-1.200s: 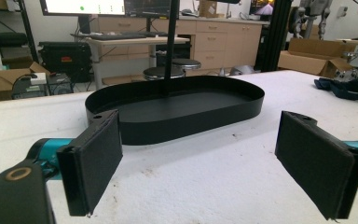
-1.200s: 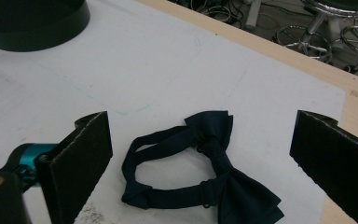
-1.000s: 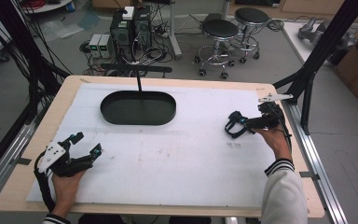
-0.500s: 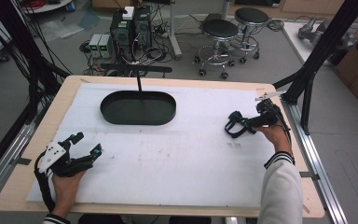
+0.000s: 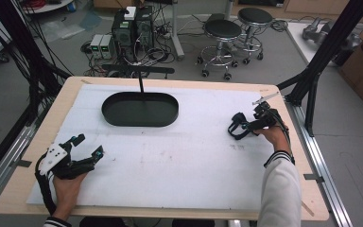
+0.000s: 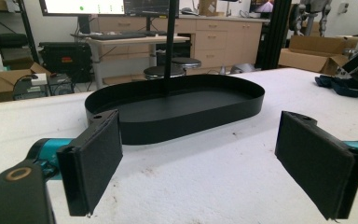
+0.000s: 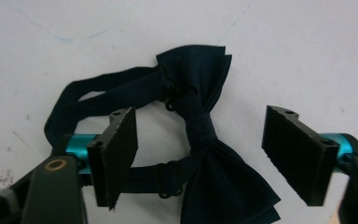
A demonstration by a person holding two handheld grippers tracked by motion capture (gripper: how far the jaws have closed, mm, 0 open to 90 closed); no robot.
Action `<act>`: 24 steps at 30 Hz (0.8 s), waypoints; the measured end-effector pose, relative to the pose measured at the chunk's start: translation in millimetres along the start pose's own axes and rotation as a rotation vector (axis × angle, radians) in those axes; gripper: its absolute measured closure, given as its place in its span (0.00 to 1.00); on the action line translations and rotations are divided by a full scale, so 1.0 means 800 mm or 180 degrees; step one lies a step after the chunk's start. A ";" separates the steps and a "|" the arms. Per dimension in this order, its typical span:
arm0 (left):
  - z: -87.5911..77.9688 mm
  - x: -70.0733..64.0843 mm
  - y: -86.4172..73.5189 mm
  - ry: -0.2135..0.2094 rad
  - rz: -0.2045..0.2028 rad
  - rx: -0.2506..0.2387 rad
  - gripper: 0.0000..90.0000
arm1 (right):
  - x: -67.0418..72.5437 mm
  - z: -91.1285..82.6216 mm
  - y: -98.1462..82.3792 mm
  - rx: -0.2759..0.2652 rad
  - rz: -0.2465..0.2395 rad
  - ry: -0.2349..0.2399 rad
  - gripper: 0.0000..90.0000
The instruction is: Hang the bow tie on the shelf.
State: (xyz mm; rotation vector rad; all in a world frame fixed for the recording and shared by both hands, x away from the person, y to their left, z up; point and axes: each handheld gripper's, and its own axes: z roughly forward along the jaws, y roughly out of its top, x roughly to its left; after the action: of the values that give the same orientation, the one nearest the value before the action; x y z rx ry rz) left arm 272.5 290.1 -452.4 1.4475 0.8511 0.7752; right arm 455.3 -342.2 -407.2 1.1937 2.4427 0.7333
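Note:
A dark navy bow tie (image 5: 237,128) with its strap looped lies flat on the white table top (image 5: 179,161) at the right. In the right gripper view the bow tie (image 7: 200,93) sits under my right gripper (image 7: 205,140). Its knot is between the two pads, which stand apart from the cloth. Those jaws have just been closing. In the high view the right gripper (image 5: 248,124) points left over the tie. My left gripper (image 5: 88,145) rests at the near left, open with nothing in it. From the left gripper (image 6: 200,154) I see the black oval tray (image 6: 191,123) ahead.
The black oval tray (image 5: 108,113) lies at the back centre, with a thin black post (image 5: 141,85) rising at its far edge. Black frame struts (image 5: 312,80) stand by the right rear corner. Stools (image 5: 222,33) and computer boxes (image 5: 132,28) are on the floor beyond.
My right hand has sunk slightly toward the bow tie and its jaws have narrowed around the knot. The left hand and gripper have kept still.

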 end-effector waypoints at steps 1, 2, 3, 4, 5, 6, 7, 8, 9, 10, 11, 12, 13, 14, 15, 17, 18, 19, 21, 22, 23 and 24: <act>0.000 0.000 0.000 0.0001 0.0002 0.0001 0.17 | 0.000 0.001 0.000 0.0029 0.0006 -0.0001 0.32; 0.000 0.000 0.000 0.0001 0.0003 0.0001 0.17 | 0.000 0.004 -0.001 0.0074 -0.0017 -0.0006 0.36; 0.000 0.000 0.000 0.0001 0.0003 0.0001 0.17 | 0.000 0.005 -0.001 0.0096 -0.0037 -0.0006 0.38; 0.000 0.000 0.000 0.0002 0.0003 0.0000 0.17 | 0.000 0.005 -0.001 0.0096 -0.0037 -0.0006 0.38; 0.000 0.000 0.000 0.0001 0.0003 0.0001 0.17 | 0.001 0.006 0.000 0.0124 -0.0040 -0.0015 0.39; 0.000 0.000 0.000 0.0001 0.0003 0.0001 0.17 | 0.001 0.007 0.000 0.0140 -0.0037 -0.0016 0.40; 0.000 0.000 0.000 0.0002 0.0003 -0.0001 0.17 | 0.001 0.008 0.000 0.0149 -0.0044 -0.0027 0.41; 0.000 0.000 0.000 0.0002 0.0004 -0.0001 0.17 | 0.001 0.009 0.000 0.0162 -0.0054 -0.0026 0.43; 0.000 0.000 0.000 0.0000 0.0004 0.0001 0.17 | 0.001 0.010 0.001 0.0183 -0.0085 -0.0040 0.46; 0.000 0.000 0.000 0.0002 0.0005 -0.0001 0.17 | 0.001 0.011 0.001 0.0196 -0.0080 -0.0054 0.46; 0.000 0.000 0.000 0.0003 0.0004 -0.0004 0.17 | 0.001 0.011 0.001 0.0196 -0.0080 -0.0054 0.47; 0.000 0.000 0.000 0.0002 0.0004 -0.0001 0.17 | 0.000 0.012 0.001 0.0195 -0.0095 -0.0053 0.49; 0.000 0.000 0.000 0.0002 0.0003 -0.0001 0.17 | 0.001 0.012 0.001 0.0207 -0.0085 -0.0036 0.50; 0.000 0.000 0.000 0.0002 0.0003 0.0000 0.17 | 0.001 0.013 0.001 0.0226 -0.0104 -0.0045 0.52; 0.000 0.000 0.000 0.0001 0.0004 0.0000 0.17 | 0.001 0.013 0.001 0.0244 -0.0117 -0.0049 0.54; 0.000 0.000 0.000 -0.0002 0.0004 0.0002 0.17 | 0.000 0.014 0.001 0.0247 -0.0125 -0.0046 0.57; 0.000 0.000 0.000 0.0002 -0.0001 0.0001 0.17 | 0.000 0.014 0.001 0.0247 -0.0125 -0.0046 0.57; 0.000 0.000 0.000 -0.0002 0.0004 0.0002 0.17 | 0.000 0.015 0.001 0.0256 -0.0109 -0.0044 0.58; 0.000 0.000 0.000 0.0001 0.0005 -0.0001 0.17 | 0.001 0.015 0.001 0.0274 -0.0090 -0.0039 0.60; 0.000 0.000 0.000 -0.0002 0.0006 0.0003 0.17 | 0.001 0.015 0.001 0.0282 -0.0099 -0.0037 0.61; 0.000 0.000 0.000 0.0004 0.0003 -0.0003 0.17 | 0.001 0.015 0.001 0.0293 -0.0097 -0.0043 0.62; 0.000 0.000 0.000 0.0002 0.0003 0.0000 0.17 | 0.001 0.016 0.001 0.0296 -0.0103 -0.0045 0.64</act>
State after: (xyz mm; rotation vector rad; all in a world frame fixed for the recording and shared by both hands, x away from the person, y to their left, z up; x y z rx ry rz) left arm 272.5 289.9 -452.4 1.4478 0.8511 0.7765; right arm 461.7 -337.6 -417.4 1.1857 2.5028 0.6059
